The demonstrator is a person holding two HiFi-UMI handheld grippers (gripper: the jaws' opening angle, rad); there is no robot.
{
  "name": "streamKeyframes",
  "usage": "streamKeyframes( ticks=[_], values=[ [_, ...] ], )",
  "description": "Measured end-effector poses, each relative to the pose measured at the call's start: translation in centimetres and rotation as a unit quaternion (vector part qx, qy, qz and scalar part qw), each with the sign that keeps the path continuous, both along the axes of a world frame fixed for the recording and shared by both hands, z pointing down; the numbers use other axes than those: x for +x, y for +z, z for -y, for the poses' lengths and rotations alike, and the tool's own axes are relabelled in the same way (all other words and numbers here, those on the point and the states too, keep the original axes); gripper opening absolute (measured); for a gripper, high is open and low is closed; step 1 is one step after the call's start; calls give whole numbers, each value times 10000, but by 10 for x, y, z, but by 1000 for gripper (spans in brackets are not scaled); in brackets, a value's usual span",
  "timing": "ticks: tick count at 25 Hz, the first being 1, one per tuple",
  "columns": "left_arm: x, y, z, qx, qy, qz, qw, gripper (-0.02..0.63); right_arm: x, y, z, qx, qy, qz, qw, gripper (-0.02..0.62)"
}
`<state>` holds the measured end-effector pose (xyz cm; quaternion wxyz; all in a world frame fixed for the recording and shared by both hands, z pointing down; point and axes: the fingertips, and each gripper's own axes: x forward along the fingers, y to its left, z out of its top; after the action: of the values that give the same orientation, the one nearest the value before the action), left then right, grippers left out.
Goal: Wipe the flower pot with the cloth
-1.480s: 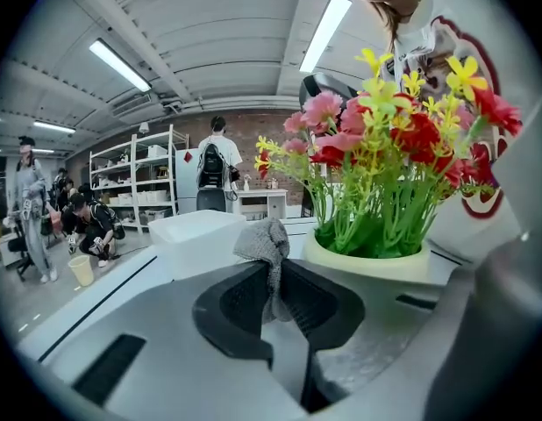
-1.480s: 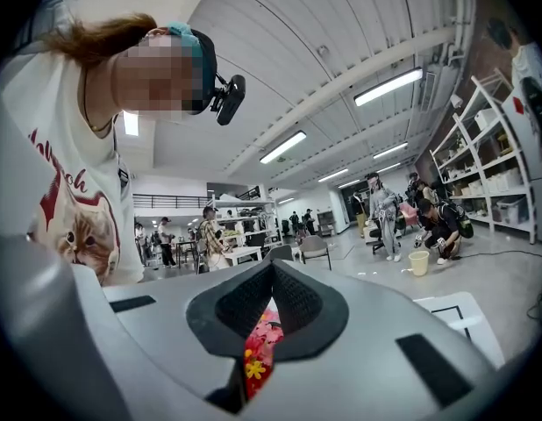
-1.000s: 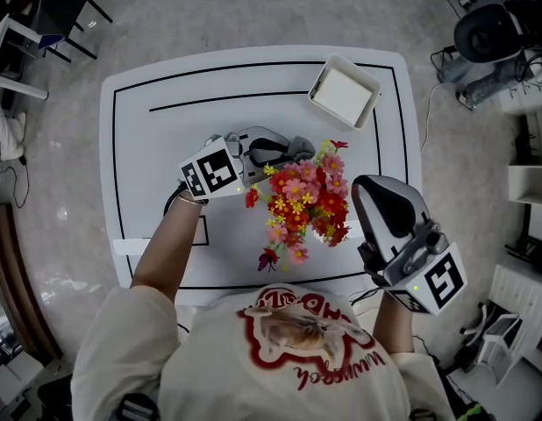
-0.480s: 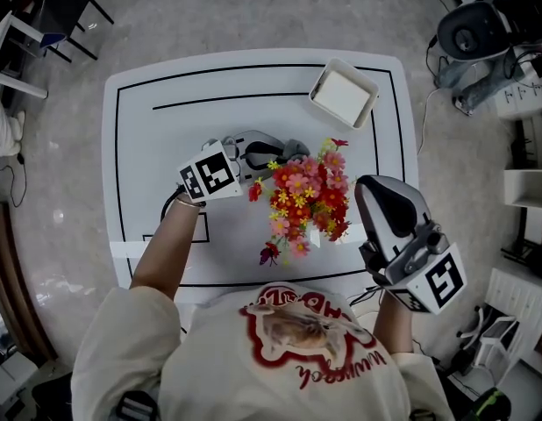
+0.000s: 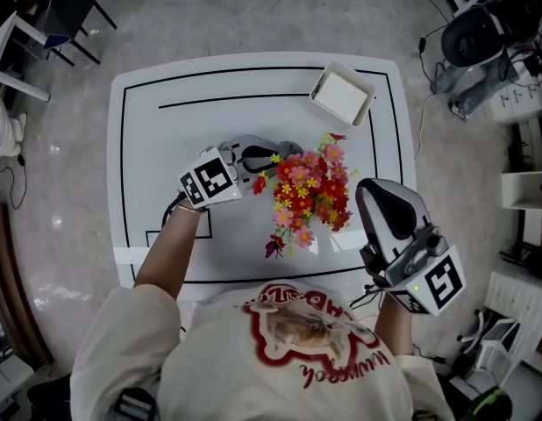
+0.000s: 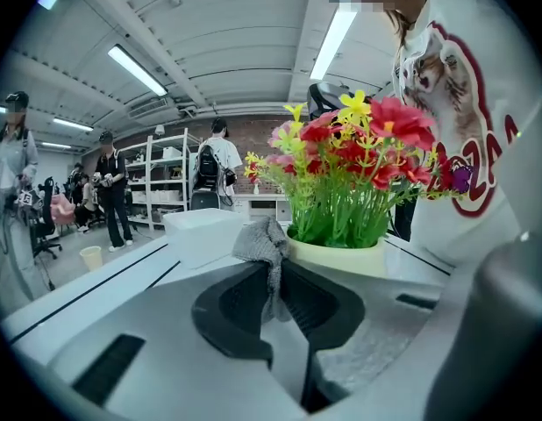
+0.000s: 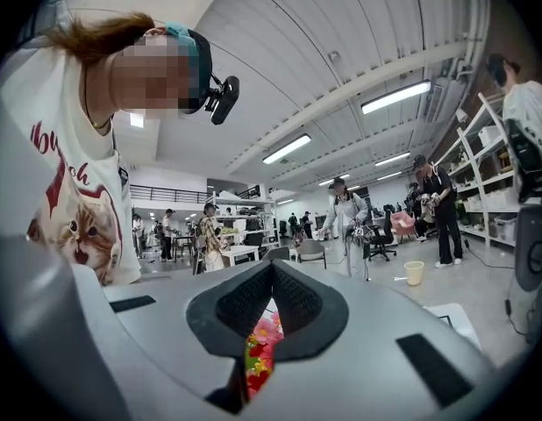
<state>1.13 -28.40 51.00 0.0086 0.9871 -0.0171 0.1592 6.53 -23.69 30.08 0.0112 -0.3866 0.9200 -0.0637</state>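
Left tool [image 6: 277,268] level beside flower pot [image 6: 341,258]

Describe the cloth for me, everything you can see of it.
The cloth is a small grey rag with a knitted, fuzzy look. It is crumpled and pinched between the shut jaws of the left tool. A bunched end stands up past the jaw tips, and a strip hangs down between them. The bunched end sits against the cream rim of the flower pot, on the side facing the tool.

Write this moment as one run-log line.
left gripper: shut on cloth at rim of pot | right gripper: shut, empty, beside flowers
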Motion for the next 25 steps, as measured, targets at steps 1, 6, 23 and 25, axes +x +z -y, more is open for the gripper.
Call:
streamKeyframes(
  ticks=[1,6,23,25],
  values=[
    [-2,0,-1,1,-43,12,10000,41,0,-1,-2,12,4,1,10000,0],
    [-7,-1,-3,20,-336,34,9994,41,-2,-7,-13,74,17,5,10000,0],
    [-23,5,-23,-88,-907,103,9958,41,7,-4,-53,97,153,92,9998,0],
    [-24,6,-24,-60,-959,136,9953,41,6,-6,-55,126,109,118,9998,0]
  ],
)
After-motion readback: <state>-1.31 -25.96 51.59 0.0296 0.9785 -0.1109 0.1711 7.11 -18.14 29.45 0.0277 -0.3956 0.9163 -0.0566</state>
